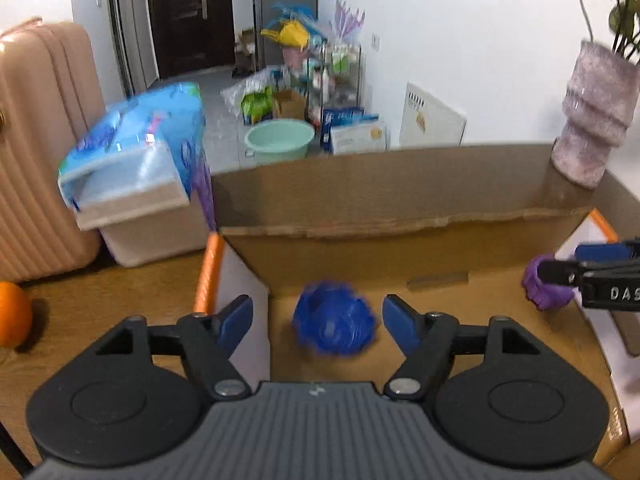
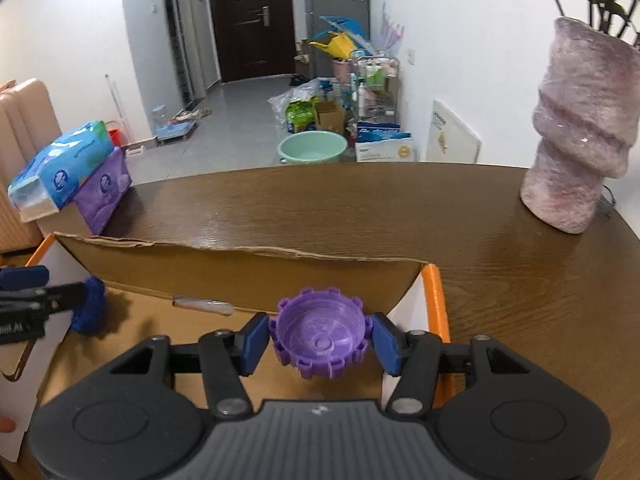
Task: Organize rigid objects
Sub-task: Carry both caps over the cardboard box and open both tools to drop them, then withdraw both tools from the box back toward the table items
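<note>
L gripper (image 1: 318, 324) jaws wide, blue cap (image 1: 334, 325) loose between; R gripper (image 2: 320, 339) barely clear of purple cap (image 2: 320, 338); drop into cardboard box (image 1: 400, 248) under way; next: withdraw both.

left wrist: close, angled down | right wrist: same | shared: cardboard box (image 1: 380, 200)
</note>
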Motion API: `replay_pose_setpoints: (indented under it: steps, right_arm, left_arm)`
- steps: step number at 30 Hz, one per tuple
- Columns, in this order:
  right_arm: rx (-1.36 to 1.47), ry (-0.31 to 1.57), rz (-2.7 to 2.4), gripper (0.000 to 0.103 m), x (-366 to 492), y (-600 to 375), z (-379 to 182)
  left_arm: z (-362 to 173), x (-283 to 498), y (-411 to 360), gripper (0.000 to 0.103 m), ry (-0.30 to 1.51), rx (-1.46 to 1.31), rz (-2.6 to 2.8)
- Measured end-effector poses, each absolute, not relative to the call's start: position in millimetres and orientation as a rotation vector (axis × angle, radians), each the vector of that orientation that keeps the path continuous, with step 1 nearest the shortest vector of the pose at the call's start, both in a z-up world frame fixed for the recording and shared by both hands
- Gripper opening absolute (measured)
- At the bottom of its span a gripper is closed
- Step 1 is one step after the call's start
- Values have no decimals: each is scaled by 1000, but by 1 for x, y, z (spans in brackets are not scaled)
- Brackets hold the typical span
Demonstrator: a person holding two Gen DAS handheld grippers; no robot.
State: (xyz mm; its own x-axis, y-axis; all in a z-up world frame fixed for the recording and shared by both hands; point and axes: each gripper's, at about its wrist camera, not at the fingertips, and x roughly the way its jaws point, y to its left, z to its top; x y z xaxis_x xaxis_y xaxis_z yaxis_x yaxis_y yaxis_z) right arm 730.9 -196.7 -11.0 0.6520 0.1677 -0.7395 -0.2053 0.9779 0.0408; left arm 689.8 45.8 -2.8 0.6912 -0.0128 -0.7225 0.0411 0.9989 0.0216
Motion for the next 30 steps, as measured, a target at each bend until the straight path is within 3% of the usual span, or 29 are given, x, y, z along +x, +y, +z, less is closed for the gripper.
replay_pose_setpoints:
  steps: [10,14,21,30]
  right_arm:
    - [-2,868,264,65,710,-193,11]
    - [-51,843,300,73,680,-183,45]
    - [-36,806,351,76,617,-180,95]
    - [-27,704,342,83,530,-187,129]
  left_arm:
    - [34,663,51,81,835,-24,-19]
    - [70,633,50,92,813,-16,-21]
    - [124,556,43,98,742,21,-50]
    - [143,462,34,102,677,54,-67]
